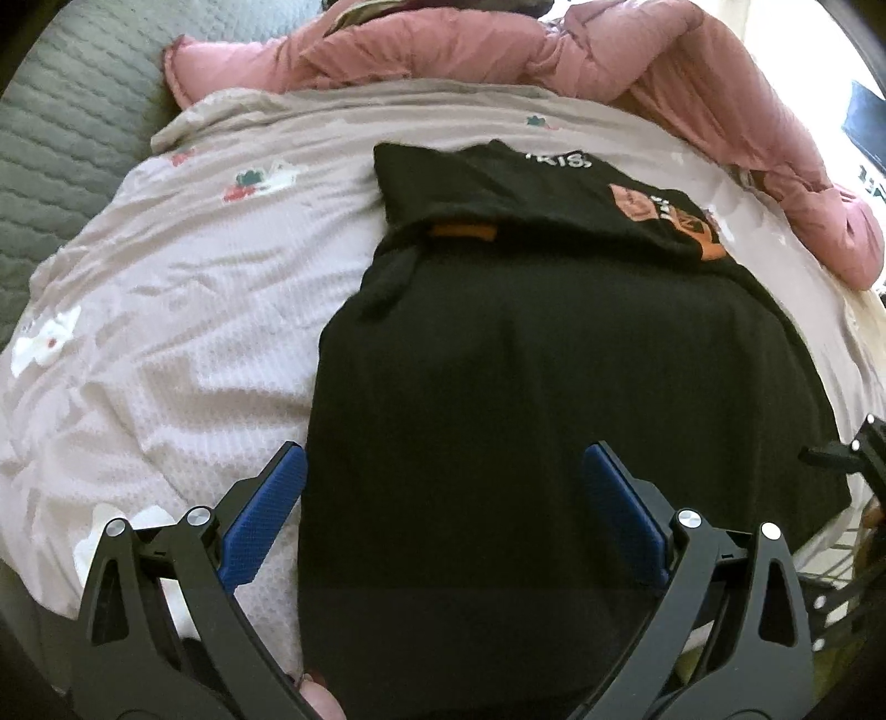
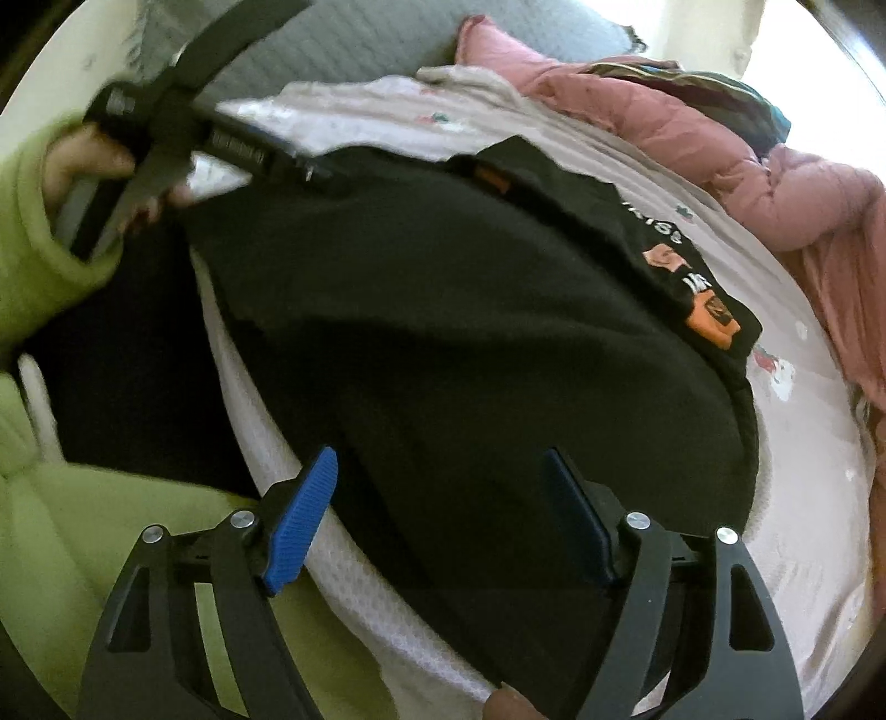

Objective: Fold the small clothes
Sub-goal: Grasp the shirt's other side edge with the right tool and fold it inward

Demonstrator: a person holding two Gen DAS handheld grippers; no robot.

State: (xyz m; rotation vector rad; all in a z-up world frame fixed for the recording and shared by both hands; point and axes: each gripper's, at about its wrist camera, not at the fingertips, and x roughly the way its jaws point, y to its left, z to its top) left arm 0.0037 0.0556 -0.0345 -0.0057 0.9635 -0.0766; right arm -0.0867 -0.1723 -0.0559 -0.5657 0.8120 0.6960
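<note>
Two grippers are seen poised over a black T-shirt (image 1: 554,387) that is spread across the centre of the left wrist view, its near hem running off the lower edge of the frame. The left gripper (image 1: 443,498) is held with its blue-padded fingers (image 1: 266,520) wide apart, one on each side of the shirt's left edge, nothing being gripped. The right gripper (image 2: 443,509) is likewise spread open above the lower part of the shirt in the right wrist view.

At the far end, an upper portion bearing an orange print (image 1: 664,216) and white lettering appears already turned over onto the body. The fabric is judged to be light, soft and limp; it will sag and crease when lifted, so it is best pinched at the hem corners or side edges, where a single layer can be caught.

A pale floral bedsheet (image 1: 194,277) with a waffle texture lies beneath the shirt, soft and rumpled. A pink quilted jacket (image 1: 609,50) is heaped along the upper edge, and a grey quilted cover (image 1: 72,111) shows at upper left. A green sleeve (image 2: 33,232) is visible at the left of the right wrist view.
</note>
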